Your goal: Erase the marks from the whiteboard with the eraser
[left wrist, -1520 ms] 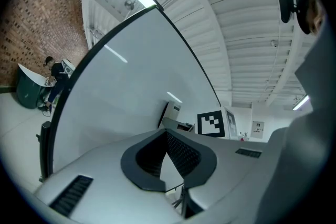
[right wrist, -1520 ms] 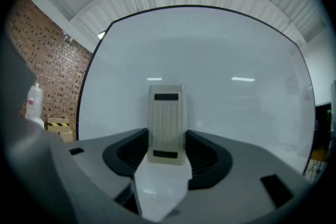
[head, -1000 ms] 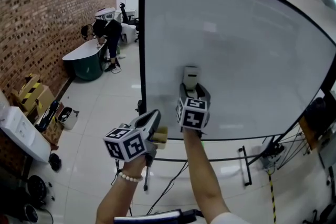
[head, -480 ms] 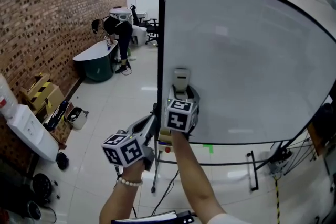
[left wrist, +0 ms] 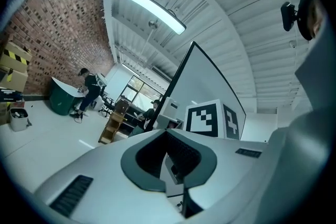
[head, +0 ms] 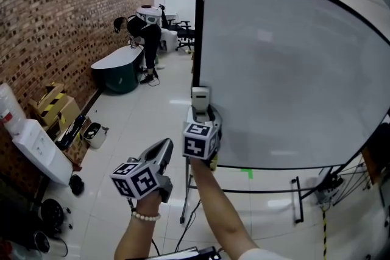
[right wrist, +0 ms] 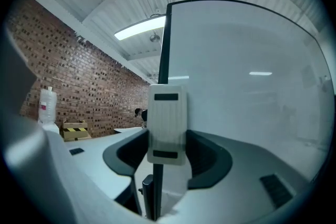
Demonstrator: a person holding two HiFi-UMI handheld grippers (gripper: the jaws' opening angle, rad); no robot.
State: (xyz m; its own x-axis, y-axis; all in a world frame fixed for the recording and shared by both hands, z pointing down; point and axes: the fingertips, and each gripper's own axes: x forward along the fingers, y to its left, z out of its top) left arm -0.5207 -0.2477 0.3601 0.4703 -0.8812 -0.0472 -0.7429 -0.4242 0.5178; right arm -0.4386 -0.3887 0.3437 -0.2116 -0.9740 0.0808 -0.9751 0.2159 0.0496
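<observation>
The big whiteboard [head: 292,70] stands upright in a black frame; I see only faint grey smudges on it. My right gripper [head: 200,108] is shut on the pale eraser [head: 200,97], which is held up at the board's left frame edge. In the right gripper view the eraser [right wrist: 167,123] stands upright between the jaws, overlapping the dark frame edge, with the whiteboard [right wrist: 247,86] filling the right side. My left gripper [head: 163,150] hangs lower left, away from the board, jaws together and nothing in them. The left gripper view shows the whiteboard [left wrist: 210,86] edge-on.
A brick wall [head: 67,21] runs along the left, with cardboard boxes [head: 55,108] and clutter at its foot. A person [head: 146,39] bends over a dark green tub [head: 119,73] at the back. The board's stand legs and cables [head: 304,195] spread over the white tiled floor.
The right gripper has carried the eraser leftward across the board to its left frame edge. The left gripper has dropped a little lower and further left.
</observation>
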